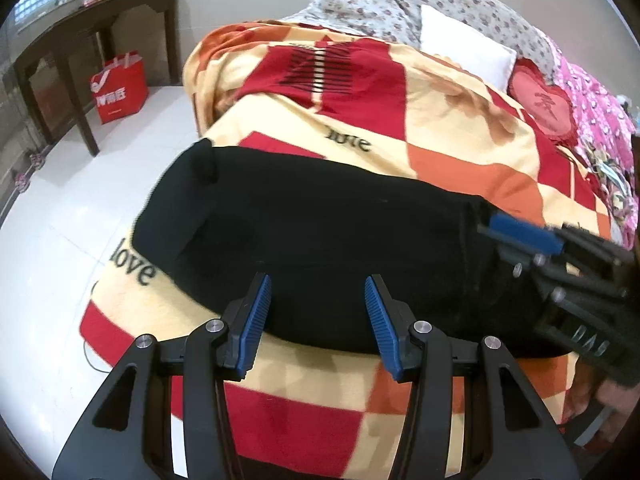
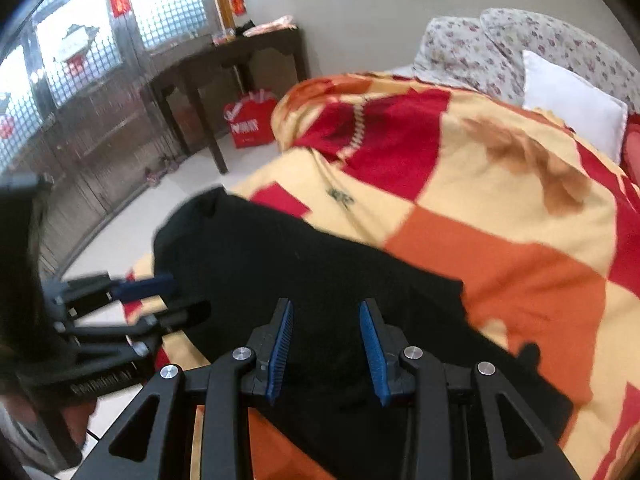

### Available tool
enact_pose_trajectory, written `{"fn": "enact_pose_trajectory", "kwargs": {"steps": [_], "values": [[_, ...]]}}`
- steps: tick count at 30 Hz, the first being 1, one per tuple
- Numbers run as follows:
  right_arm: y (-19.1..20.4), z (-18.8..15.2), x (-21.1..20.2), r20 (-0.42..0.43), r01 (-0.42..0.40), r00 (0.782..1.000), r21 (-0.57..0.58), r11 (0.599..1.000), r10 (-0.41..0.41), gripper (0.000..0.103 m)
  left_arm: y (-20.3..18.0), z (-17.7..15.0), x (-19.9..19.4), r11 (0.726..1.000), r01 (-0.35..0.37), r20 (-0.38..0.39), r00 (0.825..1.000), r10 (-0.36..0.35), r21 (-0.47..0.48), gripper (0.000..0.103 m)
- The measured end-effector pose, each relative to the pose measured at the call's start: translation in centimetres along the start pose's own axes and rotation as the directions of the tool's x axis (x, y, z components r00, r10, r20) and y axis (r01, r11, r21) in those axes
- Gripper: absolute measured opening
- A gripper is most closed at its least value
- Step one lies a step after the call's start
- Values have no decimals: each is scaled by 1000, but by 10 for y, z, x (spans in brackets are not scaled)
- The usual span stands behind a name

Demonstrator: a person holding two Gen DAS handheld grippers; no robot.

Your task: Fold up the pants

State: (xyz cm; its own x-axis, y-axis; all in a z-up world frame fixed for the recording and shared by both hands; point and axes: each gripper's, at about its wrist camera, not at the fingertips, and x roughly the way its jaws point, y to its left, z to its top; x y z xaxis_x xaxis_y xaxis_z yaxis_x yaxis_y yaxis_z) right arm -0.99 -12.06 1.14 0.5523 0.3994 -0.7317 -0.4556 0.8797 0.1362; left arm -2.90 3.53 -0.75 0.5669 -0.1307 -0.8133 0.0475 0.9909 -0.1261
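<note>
Black pants lie folded into a long band across the near corner of a bed, on a red, orange and cream checked blanket. My left gripper is open, its blue pads just above the near edge of the pants, with nothing between them. My right gripper is open over the pants, empty. In the left wrist view the right gripper reaches in from the right at the pants' right end. In the right wrist view the left gripper shows at the left.
A dark wooden table stands by the window with a red shopping bag under it. A white pillow, a floral quilt and a red heart cushion lie at the bed's far end. White tiled floor lies left of the bed.
</note>
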Motion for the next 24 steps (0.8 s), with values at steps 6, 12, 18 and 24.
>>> {"fn": "enact_pose_trajectory", "kwargs": {"steps": [6,12,18,24], "values": [[20,22,38,-59,-78,995,-23,997,77,44,51,-11,-8,986,53,2,999,-54,-158,55],[49,41,79,-105,-70,993,-122,990,57,44,87,-19,-9,958,51,5,999,-52,-283,62],[65,65,111,-126,-75,991,-161,984,55,44,101,-21,1,937,44,-22,998,-55,-346,62],[84,91,155,-152,-58,988,-200,978,28,44,104,-17,8,935,49,-28,998,-63,-351,62]]}}
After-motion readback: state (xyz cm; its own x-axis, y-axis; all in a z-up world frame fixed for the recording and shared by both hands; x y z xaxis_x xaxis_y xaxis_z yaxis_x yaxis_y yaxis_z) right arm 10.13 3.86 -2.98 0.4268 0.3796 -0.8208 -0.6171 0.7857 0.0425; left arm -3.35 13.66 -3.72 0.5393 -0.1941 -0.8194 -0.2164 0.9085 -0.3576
